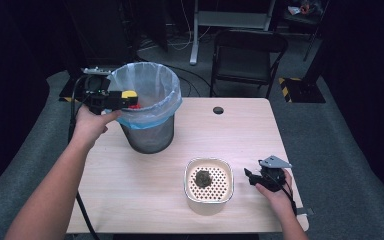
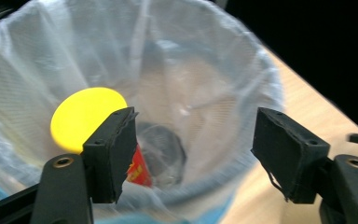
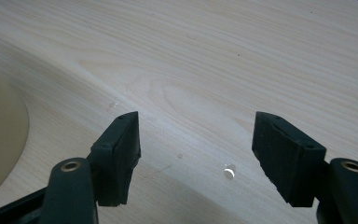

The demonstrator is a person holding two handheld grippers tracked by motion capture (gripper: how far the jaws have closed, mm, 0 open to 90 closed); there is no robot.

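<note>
My left gripper (image 1: pixel 114 99) is held at the left rim of a grey bin (image 1: pixel 147 135) lined with a clear bag. In the left gripper view its jaws (image 2: pixel 196 135) stand wide apart over the bag's mouth (image 2: pixel 214 70) with nothing between them. A yellow round-topped item (image 2: pixel 87 116) with a red part (image 2: pixel 139 171) below lies inside against the liner. The same yellow item (image 1: pixel 129 94) appears just inside the rim. My right gripper (image 1: pixel 250 176) rests open on the table (image 1: pixel 220 135), right of a cream perforated container (image 1: pixel 207 205) holding a dark clump (image 1: pixel 203 177).
In the right gripper view the jaws (image 3: pixel 196 140) hover over bare wood (image 3: pixel 214 56), with the cream container's edge (image 3: pixel 0 135) at the left. A cable hole (image 1: pixel 218 110) sits at the table's far side. A folding chair (image 1: pixel 247 55) stands behind the table.
</note>
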